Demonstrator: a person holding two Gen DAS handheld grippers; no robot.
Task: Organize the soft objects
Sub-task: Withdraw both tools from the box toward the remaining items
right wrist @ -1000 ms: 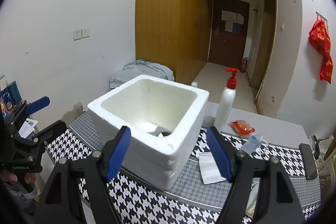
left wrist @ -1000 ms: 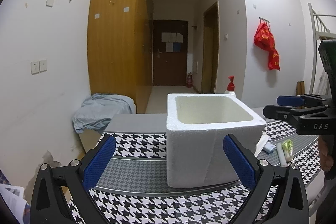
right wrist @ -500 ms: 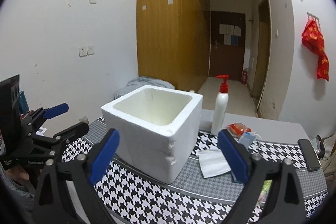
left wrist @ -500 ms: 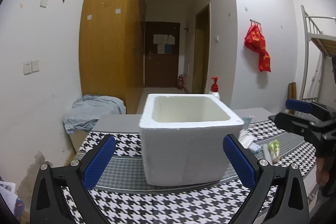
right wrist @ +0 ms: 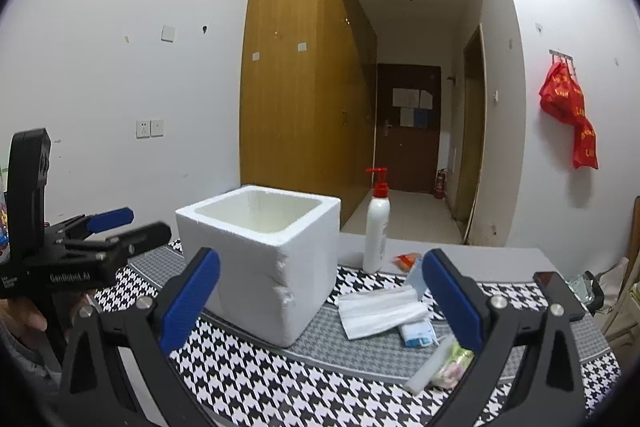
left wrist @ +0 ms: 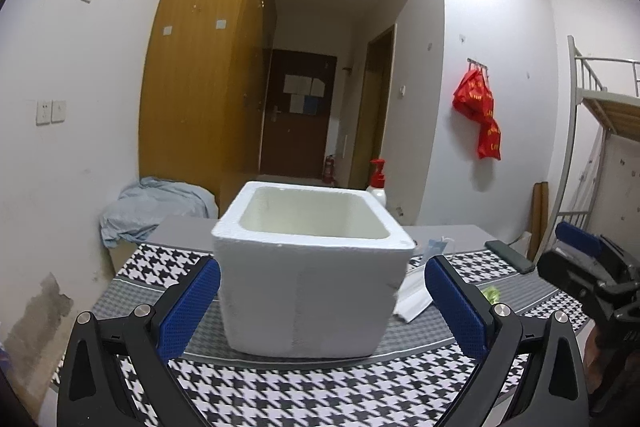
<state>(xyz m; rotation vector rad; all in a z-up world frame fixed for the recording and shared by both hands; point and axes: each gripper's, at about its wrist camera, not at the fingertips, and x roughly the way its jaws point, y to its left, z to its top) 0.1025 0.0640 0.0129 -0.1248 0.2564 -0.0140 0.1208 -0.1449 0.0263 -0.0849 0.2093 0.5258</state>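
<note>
Since a second ago the right gripper (right wrist: pixel 320 291) has pulled back from above the white foam box (right wrist: pixel 264 267), which then filled the view and now stands smaller at 10 o'clock of centre; its jaws have just been opening and now stand released, wide apart, nothing between them. In the left wrist view the box (left wrist: pixel 312 283) has slid from right of centre to the middle, between the blue pads of the left gripper (left wrist: pixel 320 303), which also stands released and grasps nothing; the pads sit apart from the box walls.

The box stands upright and open-topped on the houndstooth-patterned surface (right wrist: pixel 256 379). At 3 o'clock of the box lie the soft things: a folded white tissue pack (right wrist: pixel 380 311), just beside it a small blue-and-white packet (right wrist: pixel 418 333), and at 5 o'clock a clear bag with green contents (right wrist: pixel 452 367). A white pump bottle with a red head (right wrist: pixel 376 231) stands behind them at 1 o'clock, near a red-orange packet (right wrist: pixel 408 261). A dark phone (right wrist: pixel 558 293) lies at the right edge.
</note>
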